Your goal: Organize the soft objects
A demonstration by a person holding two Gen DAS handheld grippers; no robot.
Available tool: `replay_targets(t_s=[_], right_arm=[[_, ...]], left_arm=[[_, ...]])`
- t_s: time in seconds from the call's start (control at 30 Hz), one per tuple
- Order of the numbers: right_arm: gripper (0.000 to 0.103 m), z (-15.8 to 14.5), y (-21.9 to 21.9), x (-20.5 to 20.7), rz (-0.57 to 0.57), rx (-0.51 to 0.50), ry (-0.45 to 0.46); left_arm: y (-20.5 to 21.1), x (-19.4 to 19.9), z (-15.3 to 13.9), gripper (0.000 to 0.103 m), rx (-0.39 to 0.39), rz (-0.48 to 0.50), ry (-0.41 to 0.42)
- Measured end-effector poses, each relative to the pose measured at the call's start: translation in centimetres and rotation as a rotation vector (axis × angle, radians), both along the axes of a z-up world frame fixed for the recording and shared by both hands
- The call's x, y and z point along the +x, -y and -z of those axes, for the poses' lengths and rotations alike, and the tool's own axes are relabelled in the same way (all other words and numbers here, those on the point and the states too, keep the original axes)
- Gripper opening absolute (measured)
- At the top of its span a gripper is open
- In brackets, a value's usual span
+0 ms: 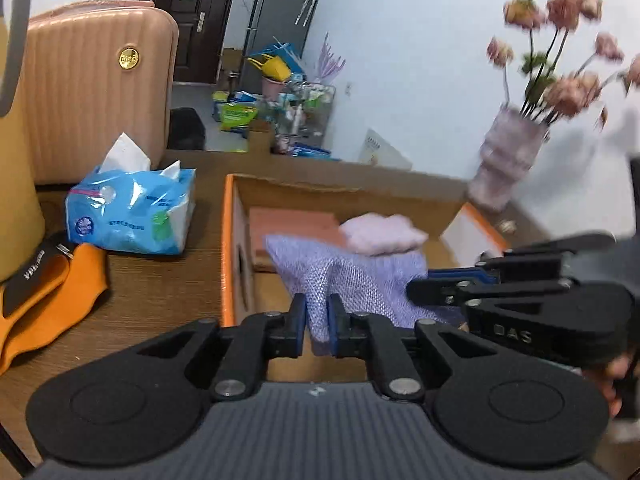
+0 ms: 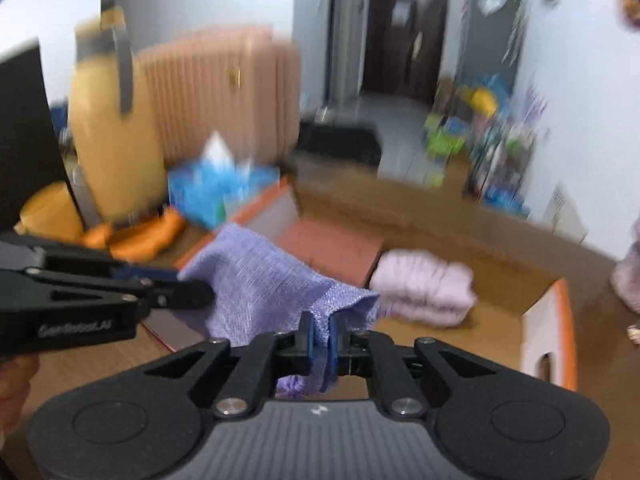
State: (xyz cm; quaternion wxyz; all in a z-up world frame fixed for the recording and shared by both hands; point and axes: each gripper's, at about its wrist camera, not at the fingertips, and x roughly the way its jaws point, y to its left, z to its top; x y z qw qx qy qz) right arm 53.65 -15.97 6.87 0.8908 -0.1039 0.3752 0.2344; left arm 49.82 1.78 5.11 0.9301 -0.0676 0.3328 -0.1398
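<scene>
On the wooden table [image 1: 160,288] we see an open cardboard box [image 1: 236,240] holding a pink folded cloth [image 1: 380,234]. Above the box we hold a lilac woven cloth [image 2: 264,280] stretched between both tools: our left gripper [image 1: 317,320] and right gripper [image 2: 319,340] each pinch an edge.

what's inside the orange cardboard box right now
Inside the orange-edged cardboard box: a folded pink fluffy cloth and a flat reddish-brown item. The held purple woven cloth hides the rest.

Tissue pack [image 1: 130,210] left of box [image 1: 229,240], cushion [image 1: 382,234] inside
</scene>
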Motion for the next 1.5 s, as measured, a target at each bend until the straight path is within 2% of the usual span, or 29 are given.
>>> replay_targets(t_s=[0.07, 0.1, 0.23, 0.3, 0.37, 0.43, 0.5, 0.53, 0.57, 0.63, 0.7, 0.73, 0.97, 1.1, 1.27, 1.4, 1.5], right_arm=[[0.019, 1.4, -0.7, 1.5, -0.028, -0.01, -0.085], [0.022, 1.9, -0.8, 1.9, -0.038, -0.004, -0.109], [0.039, 1.4, -0.7, 1.1, -0.031, 0.025, -0.087], [0.039, 0.1, -0.2, 0.3, -0.025, 0.038, -0.059], [0.041, -1.9, 0.6, -0.4, -0.011, 0.058, -0.01], [0.045, -4.4, 2.3, -2.0, 0.013, 0.084, 0.051], [0.054, -7.1, 4.6, -4.1, 0.057, 0.101, 0.14], [0.063, -8.2, 5.5, -5.0, 0.079, 0.101, 0.186], [0.069, -9.2, 6.5, -6.2, 0.108, 0.097, 0.246], [0.073, -11.0, 8.6, -8.6, 0.178, 0.099, 0.354], [0.079, -12.2, 10.2, -10.9, 0.225, 0.116, 0.433], [0.082, -12.5, 10.7, -11.7, 0.234, 0.118, 0.454], [0.088, -13.4, 11.7, -17.0, 0.21, 0.126, 0.552], [0.088, -11.7, 12.2, -20.2, 0.22, 0.159, 0.581], [0.09, -5.1, 12.1, -28.4, 0.162, 0.14, 0.601], [0.09, 0.5, 12.7, -33.8, 0.181, 0.18, 0.509], [0.089, 3.2, 13.6, -35.3, 0.226, 0.237, 0.403]], left_arm=[[-0.7, -0.1, 0.8, 0.04, -0.029, 0.026, -0.021], [-1.0, -0.3, 0.9, 0.04, -0.034, 0.018, -0.021], [-1.7, -0.8, 0.1, 0.04, 0.013, 0.011, 0.006], [-1.8, -1.3, -1.2, 0.04, 0.02, 0.003, 0.028], [-1.8, -2.2, -3.1, 0.044, 0.033, -0.008, 0.074], [-1.8, -3.6, -5.2, 0.054, 0.049, -0.03, 0.131], [-1.7, -5.4, -7.5, 0.081, 0.068, -0.066, 0.211], [-1.6, -6.5, -8.6, 0.085, 0.078, -0.086, 0.26], [-1.5, -7.5, -9.4, 0.087, 0.089, -0.106, 0.308], [-1.1, -9.3, -10.8, 0.089, 0.118, -0.138, 0.396], [-0.7, -10.7, -11.7, 0.094, 0.127, -0.172, 0.442], [-0.4, -11.3, -12.0, 0.094, 0.126, -0.182, 0.46], [1.5, -15.3, -13.0, 0.097, 0.163, -0.203, 0.505], [1.0, -19.0, -11.2, 0.101, 0.145, -0.214, 0.479], [1.4, -26.0, -5.0, 0.102, 0.189, -0.188, 0.44], [1.7, -29.5, -0.5, 0.102, 0.134, -0.174, 0.318], [2.5, -29.3, 0.9, 0.102, 0.143, -0.128, 0.249]])
